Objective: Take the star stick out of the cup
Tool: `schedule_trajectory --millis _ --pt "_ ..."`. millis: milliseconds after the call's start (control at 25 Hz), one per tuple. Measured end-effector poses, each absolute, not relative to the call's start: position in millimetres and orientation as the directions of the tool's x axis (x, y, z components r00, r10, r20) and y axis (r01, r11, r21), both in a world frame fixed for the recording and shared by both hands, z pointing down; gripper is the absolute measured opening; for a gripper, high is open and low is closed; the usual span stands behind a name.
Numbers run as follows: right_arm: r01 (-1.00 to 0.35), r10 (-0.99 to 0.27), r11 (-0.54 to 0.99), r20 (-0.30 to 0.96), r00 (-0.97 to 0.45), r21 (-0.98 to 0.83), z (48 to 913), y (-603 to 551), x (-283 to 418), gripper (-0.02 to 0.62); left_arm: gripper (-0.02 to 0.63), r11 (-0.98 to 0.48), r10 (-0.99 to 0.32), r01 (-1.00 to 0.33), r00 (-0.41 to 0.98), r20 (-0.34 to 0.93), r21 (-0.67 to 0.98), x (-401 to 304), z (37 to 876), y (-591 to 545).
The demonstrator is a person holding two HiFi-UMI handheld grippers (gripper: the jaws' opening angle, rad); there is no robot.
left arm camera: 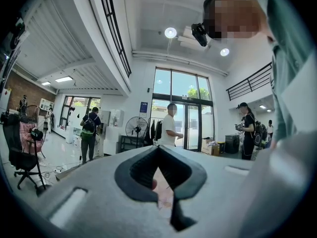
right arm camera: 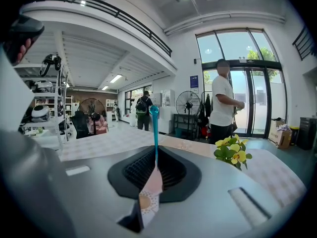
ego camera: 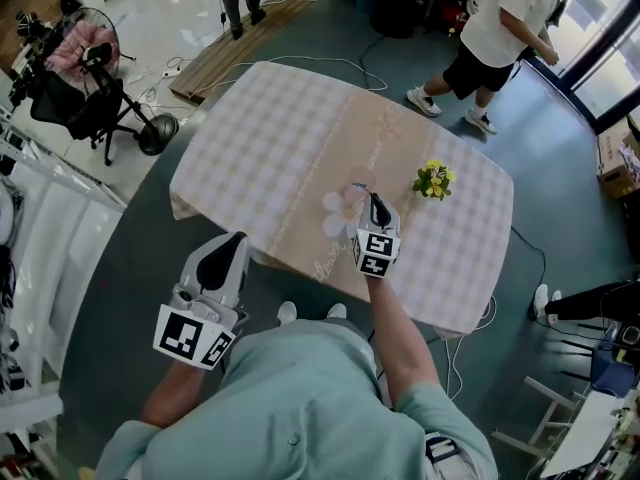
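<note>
1. The right gripper (ego camera: 372, 200) is out over the surface (ego camera: 280, 138), which has a checked cloth on it
2. Its fingers are pressed together on the star stick (right arm camera: 155, 133)
3. The pale pink, dotted part of the star stick is pinched between the fingers. The thin blue-green stick pokes out past them and has a little round ball at its tip
4. From the head view, the pink part of the star stick (ego camera: 340, 213) shows just to the left of the right gripper's tip, near the front edge of the surface. I cannot tell if it touches the cloth
5. A small bunch of yellow flowers (ego camera: 434, 180) sits on the surface, near the star stick on its right side
6. The left gripper (ego camera: 238, 238) is held low, off the surface, close to the person's body
7. Its fingers are together, and their tips meet in the left gripper view
8. A person in a white shirt (ego camera: 505, 28) stands on the floor past the far side of the surface
</note>
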State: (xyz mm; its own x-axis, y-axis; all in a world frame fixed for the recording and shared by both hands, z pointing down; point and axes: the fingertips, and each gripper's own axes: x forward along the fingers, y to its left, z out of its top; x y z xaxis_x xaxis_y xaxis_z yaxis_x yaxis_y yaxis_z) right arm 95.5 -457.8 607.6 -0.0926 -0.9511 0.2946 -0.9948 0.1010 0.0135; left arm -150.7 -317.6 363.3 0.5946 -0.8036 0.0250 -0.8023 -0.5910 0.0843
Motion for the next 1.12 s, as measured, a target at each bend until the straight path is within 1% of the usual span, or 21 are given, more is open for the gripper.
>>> schedule_trajectory --millis 560,1120 --pt "-0.993 -0.973 0.111 0.208 -0.102 0.033 559.0 -446.3 101.3 0.011 0.005 -0.614 -0.786 -0.783 0.618 0.017 0.102 -140.3 364.3 -319.6" --pt "-0.988 -0.988 0.144 0.066 -0.141 0.049 461.5 -415.7 99.0 0.011 0.005 -0.639 -0.764 -0.759 0.646 0.015 0.123 -129.5 375.6 -324.4"
